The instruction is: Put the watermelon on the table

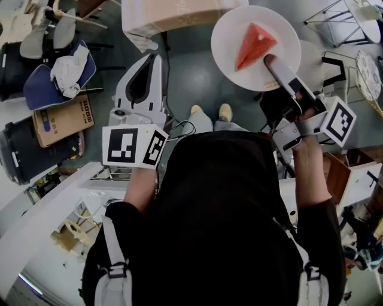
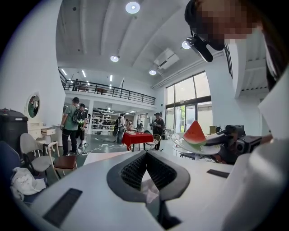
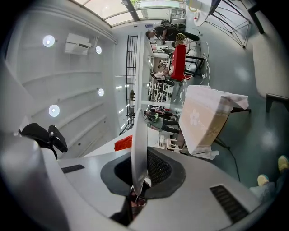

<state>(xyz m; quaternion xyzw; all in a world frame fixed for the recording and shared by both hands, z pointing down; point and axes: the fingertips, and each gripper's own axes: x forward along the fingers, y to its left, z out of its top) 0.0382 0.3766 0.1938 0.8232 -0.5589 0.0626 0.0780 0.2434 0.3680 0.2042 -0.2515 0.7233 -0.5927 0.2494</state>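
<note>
Red watermelon wedge (image 1: 254,45), green rind outward, lies on a round white plate (image 1: 230,36), near the plate's middle. My right gripper (image 1: 272,63) is clamped on the rim of that plate; in the right gripper view the plate runs edge-on straight between the two black pads, and both pads press on it. The plate is carried in the air over the grey floor (image 1: 197,77), held roughly flat, ahead of my shoes (image 1: 209,112). It is near a beige cloth-draped table (image 1: 173,15) but not touching it.

My left gripper (image 1: 149,60) has its jaws closed together with nothing between them. It points forward over the floor, well to the left of the plate. From the left gripper view the wedge stands upright on the plate, off to the right.

Off to my left on the floor: a cardboard box (image 1: 63,119) and a blue cap (image 1: 42,83).
</note>
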